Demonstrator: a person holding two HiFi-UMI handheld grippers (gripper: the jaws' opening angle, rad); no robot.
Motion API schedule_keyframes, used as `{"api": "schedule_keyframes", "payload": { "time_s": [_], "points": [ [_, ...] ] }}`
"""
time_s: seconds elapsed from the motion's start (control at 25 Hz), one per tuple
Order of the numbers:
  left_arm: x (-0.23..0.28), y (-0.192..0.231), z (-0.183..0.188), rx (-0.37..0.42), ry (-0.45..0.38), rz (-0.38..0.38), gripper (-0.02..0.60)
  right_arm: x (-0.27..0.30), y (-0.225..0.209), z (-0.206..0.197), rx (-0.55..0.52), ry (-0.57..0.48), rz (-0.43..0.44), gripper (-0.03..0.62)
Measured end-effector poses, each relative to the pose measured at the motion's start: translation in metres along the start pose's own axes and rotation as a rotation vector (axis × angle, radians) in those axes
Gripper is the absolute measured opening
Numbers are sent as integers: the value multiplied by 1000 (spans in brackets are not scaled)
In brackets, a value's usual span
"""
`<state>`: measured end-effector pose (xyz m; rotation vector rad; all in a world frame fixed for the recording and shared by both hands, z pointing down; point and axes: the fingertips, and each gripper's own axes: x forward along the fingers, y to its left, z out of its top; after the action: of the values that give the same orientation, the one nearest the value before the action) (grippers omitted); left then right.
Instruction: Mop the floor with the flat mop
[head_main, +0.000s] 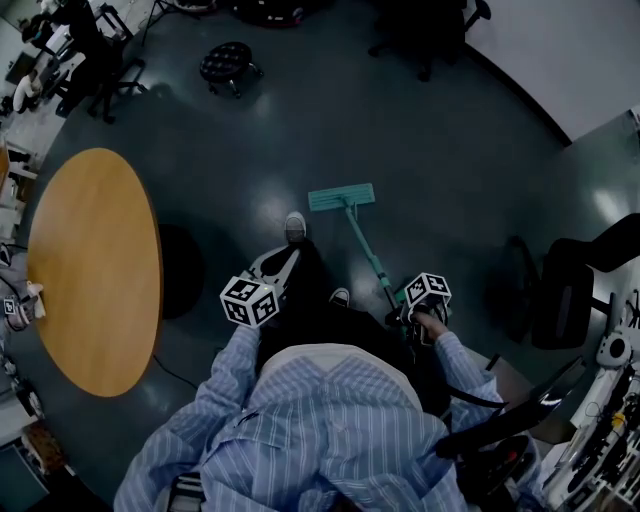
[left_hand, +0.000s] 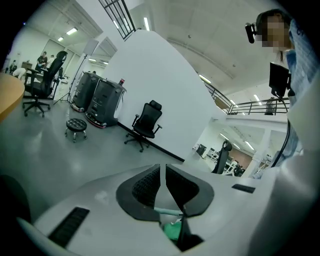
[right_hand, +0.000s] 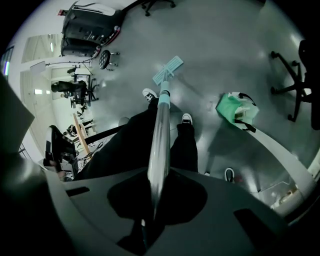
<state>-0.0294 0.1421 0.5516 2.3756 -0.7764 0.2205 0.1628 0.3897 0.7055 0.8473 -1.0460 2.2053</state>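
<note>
The flat mop has a teal head (head_main: 342, 197) lying flat on the grey floor just ahead of the person's shoes. Its handle (head_main: 370, 255) slants back to my right gripper (head_main: 398, 305), which is shut on it. In the right gripper view the silvery handle (right_hand: 160, 135) runs from between the jaws of the right gripper (right_hand: 153, 200) down to the mop head (right_hand: 167, 70). My left gripper (head_main: 288, 255) is held out in front of the person's left side, apart from the mop. In its own view the left gripper (left_hand: 162, 170) points across the room, jaws together with nothing between them.
A round wooden table (head_main: 95, 270) stands at the left. A black stool (head_main: 228, 62) and office chairs (head_main: 420, 30) stand farther off, and another black chair (head_main: 565, 290) at the right. A green bag (right_hand: 235, 107) sits on the floor beside the person's legs.
</note>
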Motion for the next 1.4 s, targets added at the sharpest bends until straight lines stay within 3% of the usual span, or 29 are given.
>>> {"api": "schedule_keyframes", "payload": {
  "time_s": [0.32, 0.8, 1.04, 1.4],
  "points": [
    [9, -26, -9, 37, 9, -51, 35, -9, -23, -35, -25, 30, -19, 52],
    [13, -6, 2, 16, 2, -25, 35, -13, -2, -30, -38, 60, -10, 54],
    [29, 15, 14, 2, 10, -18, 35, -20, 15, 2, -24, 52, 11, 54],
    [65, 63, 52, -15, 38, -12, 35, -31, 72, 89, -30, 38, 6, 54]
  ]
}}
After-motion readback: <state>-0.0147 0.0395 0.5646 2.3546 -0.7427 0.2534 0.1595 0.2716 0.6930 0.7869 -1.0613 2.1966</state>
